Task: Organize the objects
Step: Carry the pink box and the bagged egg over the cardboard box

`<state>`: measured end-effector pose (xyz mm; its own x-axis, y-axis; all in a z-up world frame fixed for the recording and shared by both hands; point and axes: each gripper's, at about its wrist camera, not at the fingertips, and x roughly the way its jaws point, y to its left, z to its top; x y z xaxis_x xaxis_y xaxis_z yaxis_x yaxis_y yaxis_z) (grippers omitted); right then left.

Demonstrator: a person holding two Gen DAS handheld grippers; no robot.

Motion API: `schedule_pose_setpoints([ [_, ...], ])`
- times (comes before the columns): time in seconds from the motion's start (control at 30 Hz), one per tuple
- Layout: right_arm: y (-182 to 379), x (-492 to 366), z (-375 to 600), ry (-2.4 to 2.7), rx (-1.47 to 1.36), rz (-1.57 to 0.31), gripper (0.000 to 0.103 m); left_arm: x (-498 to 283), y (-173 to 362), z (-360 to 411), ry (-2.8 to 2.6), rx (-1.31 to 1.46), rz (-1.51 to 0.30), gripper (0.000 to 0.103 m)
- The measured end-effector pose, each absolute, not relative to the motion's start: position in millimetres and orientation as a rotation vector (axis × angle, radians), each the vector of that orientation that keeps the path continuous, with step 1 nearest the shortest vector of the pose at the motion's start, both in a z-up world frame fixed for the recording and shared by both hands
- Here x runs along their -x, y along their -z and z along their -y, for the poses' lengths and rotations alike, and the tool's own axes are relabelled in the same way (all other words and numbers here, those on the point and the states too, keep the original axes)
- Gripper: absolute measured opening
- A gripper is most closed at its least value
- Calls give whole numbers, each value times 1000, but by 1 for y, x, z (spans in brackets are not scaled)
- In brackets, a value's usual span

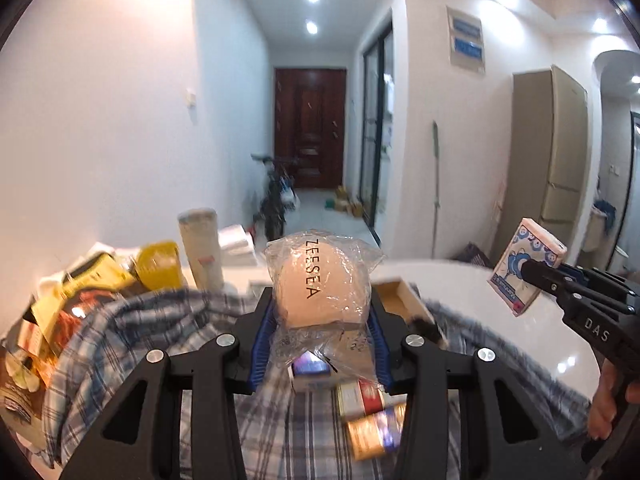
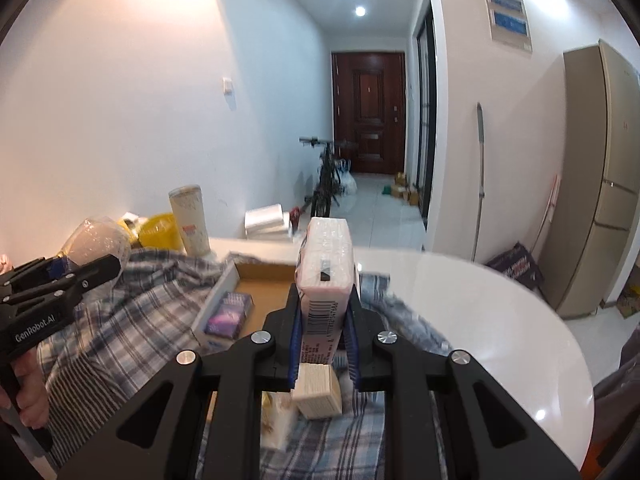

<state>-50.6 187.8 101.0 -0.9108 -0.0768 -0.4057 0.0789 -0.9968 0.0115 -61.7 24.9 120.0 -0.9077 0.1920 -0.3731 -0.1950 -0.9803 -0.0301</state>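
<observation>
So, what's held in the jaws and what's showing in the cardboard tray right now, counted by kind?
Bagged round puff, in left gripper: 1
Tissue pack, in right gripper: 1
Purple box, in cardboard tray: 1
Total: 3

**Hidden, cropped and blurred**

The packets [image 1: 60, 312] at the left are smeared by blur. The plaid cloth [image 1: 120, 332] hides the tabletop [image 1: 500, 308] beneath it. Two cans [image 1: 372, 416] are blurred, their labels unreadable. The tissue pack's [image 2: 326, 276] small print is illegible.

Peach sponge [image 1: 322, 286] in clear wrap – blue-white plaid cloth [image 1: 132, 332], yellow bag [image 1: 160, 264], black tongs [image 1: 322, 320] w/ blue pads.
</observation>
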Motion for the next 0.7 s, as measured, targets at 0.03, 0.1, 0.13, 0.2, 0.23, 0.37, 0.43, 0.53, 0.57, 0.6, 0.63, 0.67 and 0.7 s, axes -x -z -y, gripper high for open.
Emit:
schedule_pose_setpoints([
  [0.03, -108, 52, -186, 2999, -612, -8, 18, 62, -127, -25, -2895, 543, 9, 44],
  [0.1, -120, 54, -183, 2996, -587, 22, 18, 66, -141, -25, -2894, 517, 60, 44],
  [0.13, -120, 54, -183, 2996, -587, 22, 18, 69, -146, -25, -2893, 506, 76, 44],
  [0.2, -138, 59, -174, 2992, -529, 51, 18, 75, -159, -27, -2883, 483, 88, 44],
  [0.23, -138, 59, -174, 2992, -529, 51, 18, 78, -166, -25, -2889, 459, 113, 44],
  [0.37, -158, 85, -160, 3010, -463, 41, 18, 98, -189, -34, -2913, 398, 72, 44],
  [0.43, -162, 93, -160, 3008, -465, 58, 18, 109, -197, -36, -2941, 357, 107, 44],
  [0.53, -173, 135, -162, 3039, -470, 129, 18, 134, -207, -40, -2976, 334, 151, 44],
  [0.57, -173, 135, -162, 3039, -470, 129, 18, 146, -210, -42, -2983, 341, 163, 44],
  [0.6, -173, 144, -161, 3053, -468, 140, 18, 156, -210, -42, -2980, 356, 167, 44],
  [0.63, -172, 154, -161, 3064, -471, 148, 18, 168, -209, -43, -2968, 381, 173, 44],
  [0.67, -170, 160, -162, 3067, -478, 157, 18, 182, -206, -43, -2948, 422, 185, 44],
  [0.7, -161, 171, -164, 3054, -509, 166, 18, 189, -201, -42, -2940, 443, 189, 44],
])
